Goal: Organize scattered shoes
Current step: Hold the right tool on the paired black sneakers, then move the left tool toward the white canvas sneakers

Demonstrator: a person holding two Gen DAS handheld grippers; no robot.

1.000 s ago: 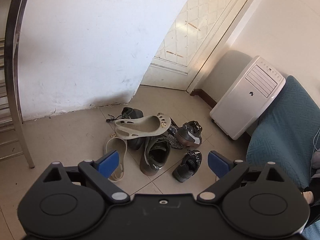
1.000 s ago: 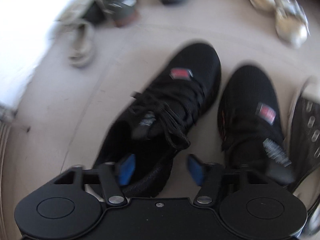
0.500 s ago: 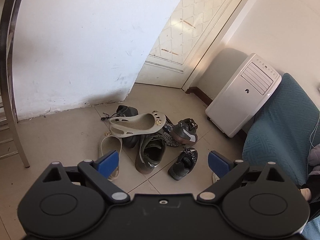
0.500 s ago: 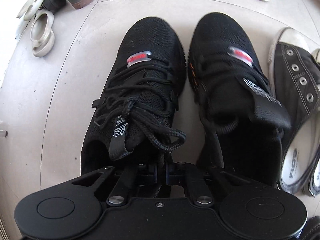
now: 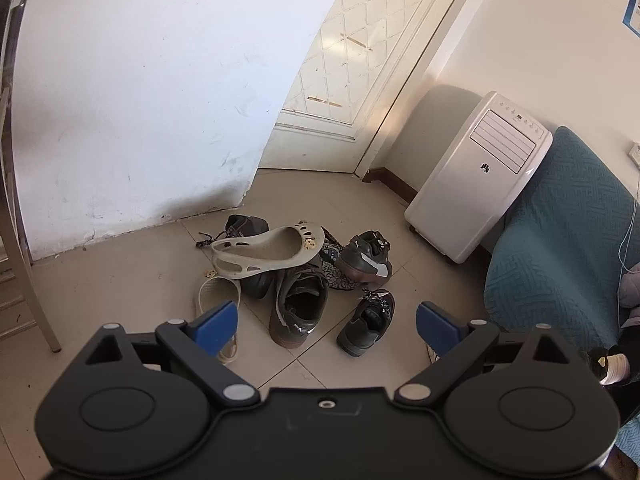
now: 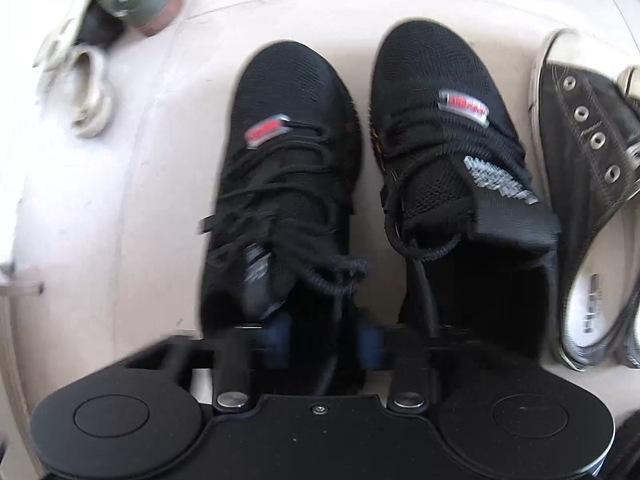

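Beige clog (image 5: 267, 251) tops the unsorted pile (image 5: 304, 280) ahead of my left gripper (image 5: 326, 322), which hangs spread and empty. Right gripper (image 6: 325, 338) has just been opening, pads off the left black sneaker's (image 6: 288, 184) collar, now beside its mate (image 6: 448, 152). Risk: trailing laces (image 6: 340, 272) snag a finger on withdrawal and drag it askew.

Matt knit-mesh sneakers (image 6: 296, 168), glossy floor tiles (image 5: 120, 280)
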